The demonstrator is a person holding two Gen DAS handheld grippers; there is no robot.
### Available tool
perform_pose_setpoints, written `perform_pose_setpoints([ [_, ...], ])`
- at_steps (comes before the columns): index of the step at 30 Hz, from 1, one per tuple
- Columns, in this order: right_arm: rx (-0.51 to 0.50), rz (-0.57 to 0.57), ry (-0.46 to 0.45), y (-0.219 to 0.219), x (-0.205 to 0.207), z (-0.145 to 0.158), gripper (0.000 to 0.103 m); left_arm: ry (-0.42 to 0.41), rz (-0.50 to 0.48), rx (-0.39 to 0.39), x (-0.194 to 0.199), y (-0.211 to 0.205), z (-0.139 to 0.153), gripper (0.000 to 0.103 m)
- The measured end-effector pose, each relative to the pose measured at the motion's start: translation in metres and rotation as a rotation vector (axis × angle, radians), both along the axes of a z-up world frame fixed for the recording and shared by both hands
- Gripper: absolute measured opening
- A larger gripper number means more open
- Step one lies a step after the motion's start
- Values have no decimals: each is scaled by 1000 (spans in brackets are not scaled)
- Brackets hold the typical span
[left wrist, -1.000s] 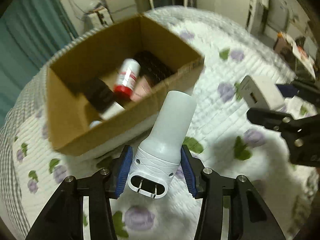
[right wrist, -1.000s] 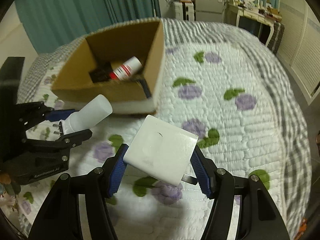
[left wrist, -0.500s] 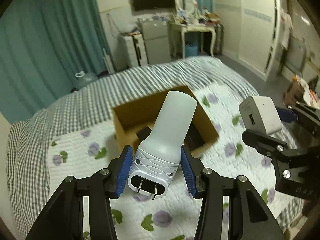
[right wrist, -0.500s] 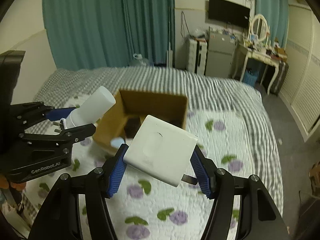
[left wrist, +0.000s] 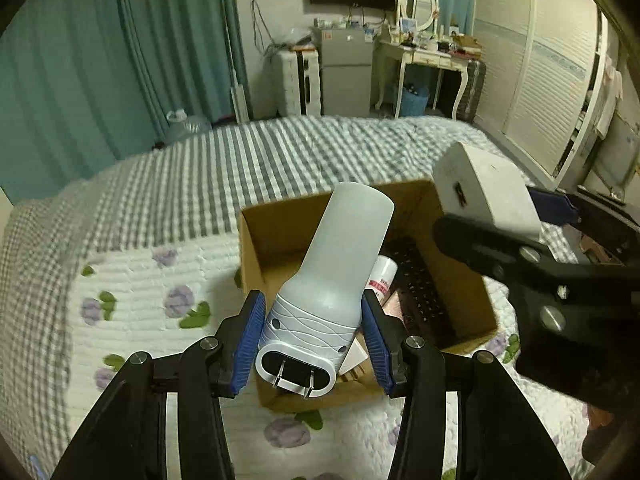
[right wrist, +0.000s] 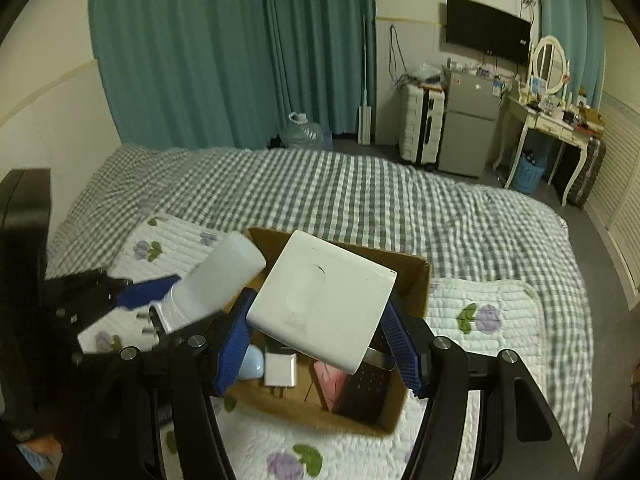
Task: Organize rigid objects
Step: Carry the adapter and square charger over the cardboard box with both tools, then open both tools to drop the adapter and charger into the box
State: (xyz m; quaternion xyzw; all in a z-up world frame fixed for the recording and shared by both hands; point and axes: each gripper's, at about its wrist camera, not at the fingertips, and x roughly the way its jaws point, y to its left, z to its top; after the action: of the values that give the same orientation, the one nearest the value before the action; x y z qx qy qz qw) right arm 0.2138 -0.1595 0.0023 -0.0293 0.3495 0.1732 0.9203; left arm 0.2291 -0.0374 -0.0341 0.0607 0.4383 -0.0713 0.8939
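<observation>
Blue-padded left gripper [left wrist: 316, 336] is clamped on a white plug-in night light [left wrist: 328, 292], its two prongs facing the camera and its frosted dome pointing away, above the open cardboard box [left wrist: 276, 236]. Right gripper [right wrist: 320, 336] is clamped on a white square charger block [right wrist: 320, 300], held tilted over the same box. Box sits on a floral quilt [left wrist: 132, 300] on the checked bedspread [right wrist: 360, 200]. Inside: red-and-white bottle [left wrist: 382, 276], small white adapter [right wrist: 280, 370], pink item [right wrist: 332, 380], and a dark flat item I cannot identify.

A bed [right wrist: 400, 200] with gray checked cover bears a floral quilted pad [left wrist: 132, 280]; the cardboard box [right wrist: 416, 280] sits on that.
</observation>
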Motion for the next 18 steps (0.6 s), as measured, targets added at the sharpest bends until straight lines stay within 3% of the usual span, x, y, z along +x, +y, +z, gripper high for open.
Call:
perform_pose_setpoints([
  [8, 12, -27, 87, -5, 52, -53, 62, 50, -24, 20, 22, -10, -39, 49],
  [14, 20, -51, 139, -7, 69, -72, 64, 69, -9, 7, 31, -6, -47, 51],
  [16, 43, -70, 114, -10, 67, -66, 89, 74, 3, 3, 31, -5, -45, 52],
  [18, 60, -86, 86, -15, 61, -53, 92, 84, 17, 11, 29, -4, -39, 55],
])
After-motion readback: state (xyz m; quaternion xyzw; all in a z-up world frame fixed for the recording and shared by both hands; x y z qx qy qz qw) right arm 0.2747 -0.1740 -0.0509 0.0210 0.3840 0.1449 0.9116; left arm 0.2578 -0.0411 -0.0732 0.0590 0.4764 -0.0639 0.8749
